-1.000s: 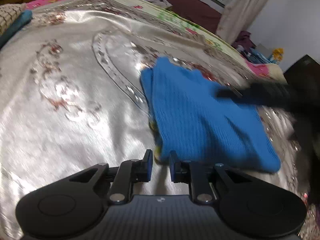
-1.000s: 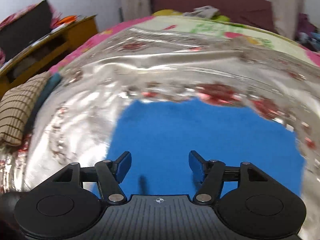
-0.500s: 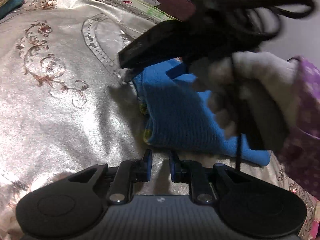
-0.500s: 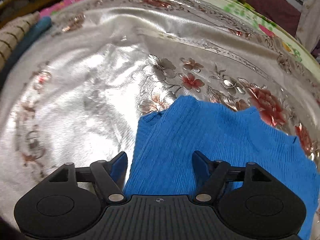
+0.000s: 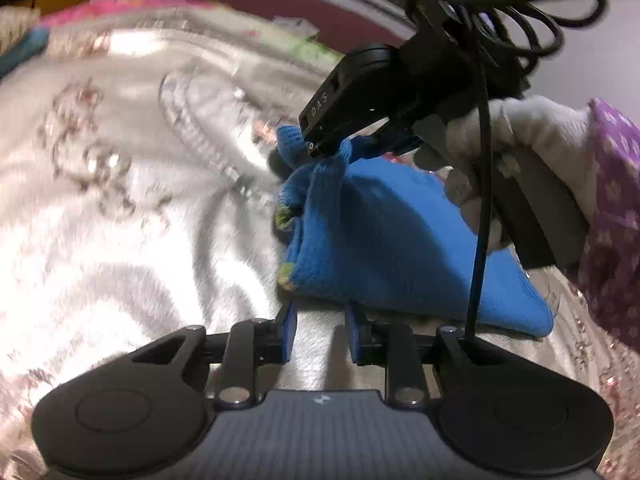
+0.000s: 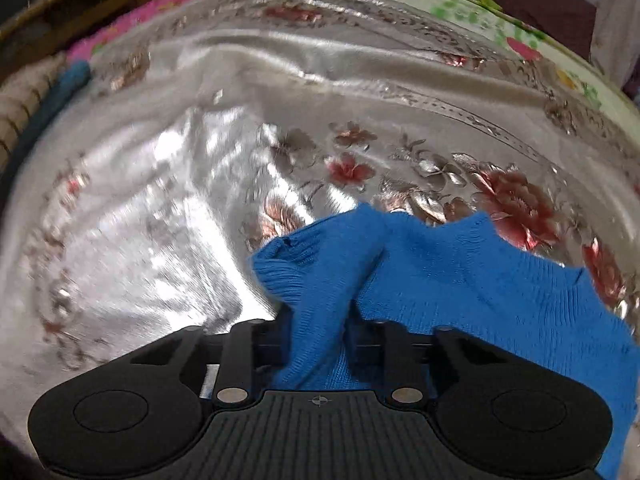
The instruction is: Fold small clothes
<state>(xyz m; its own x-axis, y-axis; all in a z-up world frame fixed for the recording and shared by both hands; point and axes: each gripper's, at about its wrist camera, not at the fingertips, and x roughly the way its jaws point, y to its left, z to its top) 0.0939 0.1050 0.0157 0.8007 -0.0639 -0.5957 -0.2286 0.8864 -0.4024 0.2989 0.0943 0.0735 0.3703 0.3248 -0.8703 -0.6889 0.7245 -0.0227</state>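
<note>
My left hand-held gripper (image 5: 320, 330) hovers at the near edge of the blue knit garment (image 5: 400, 248) on the bed's silver bedspread (image 5: 140, 240), jaws just eased apart, holding nothing. Farther right, my right hand-held gripper (image 6: 318, 330) has just clamped the garment's far corner, nearer for the fold. No containers appear.
</note>
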